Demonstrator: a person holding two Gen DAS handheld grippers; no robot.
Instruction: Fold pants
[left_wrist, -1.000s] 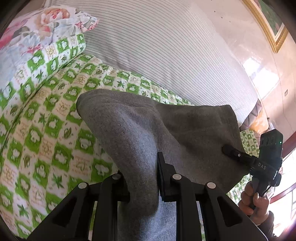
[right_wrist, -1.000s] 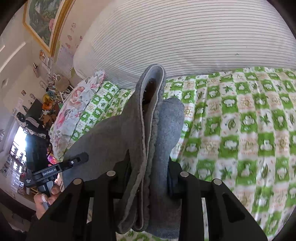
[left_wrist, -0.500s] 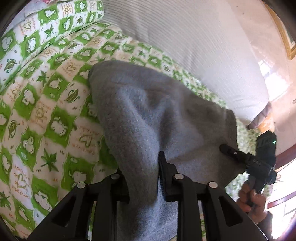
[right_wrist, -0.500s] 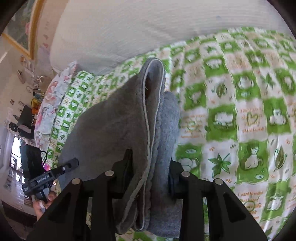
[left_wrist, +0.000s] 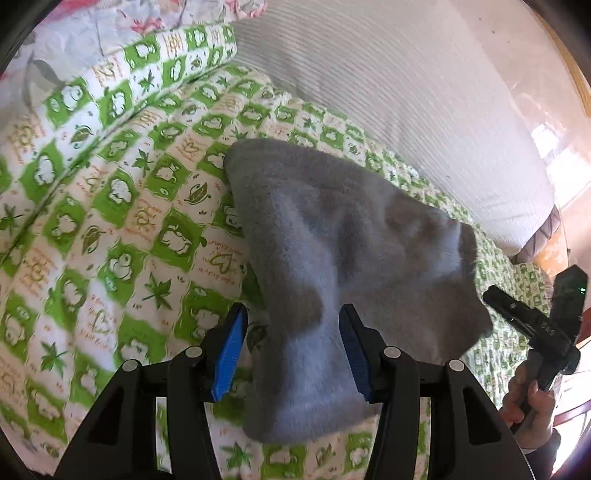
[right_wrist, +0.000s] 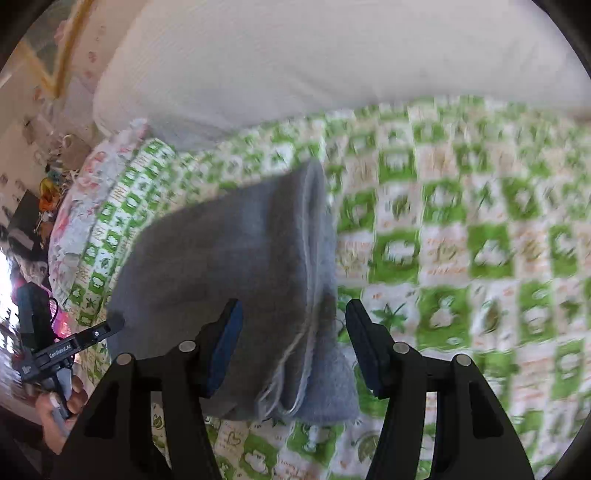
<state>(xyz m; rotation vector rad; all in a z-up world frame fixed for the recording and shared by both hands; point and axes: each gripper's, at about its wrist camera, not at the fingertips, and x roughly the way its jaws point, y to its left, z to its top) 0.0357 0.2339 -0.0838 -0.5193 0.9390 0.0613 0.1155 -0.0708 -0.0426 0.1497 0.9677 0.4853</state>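
Hand-held gripper, left (left_wrist: 291, 347), and right hand-held gripper (right_wrist: 293, 347): jaws have just been opening, pads clear of the folded grey pants (left_wrist: 343, 258) lying between them on the bed (left_wrist: 110, 229). Folding appears essentially complete; withdrawal remains.

A bedroom in a lived-in home: a bed spread with a green-and-white checked quilt (left_wrist: 122, 229) printed with leaves and hearts, a large white striped bolster (left_wrist: 388, 96) along its head, and a pink floral pillow (right_wrist: 74, 218) at one corner. A gilt-framed picture (right_wrist: 62, 55) hangs on the pale wall, and small household clutter (right_wrist: 51, 192) crowds a sunlit corner beside the bed.
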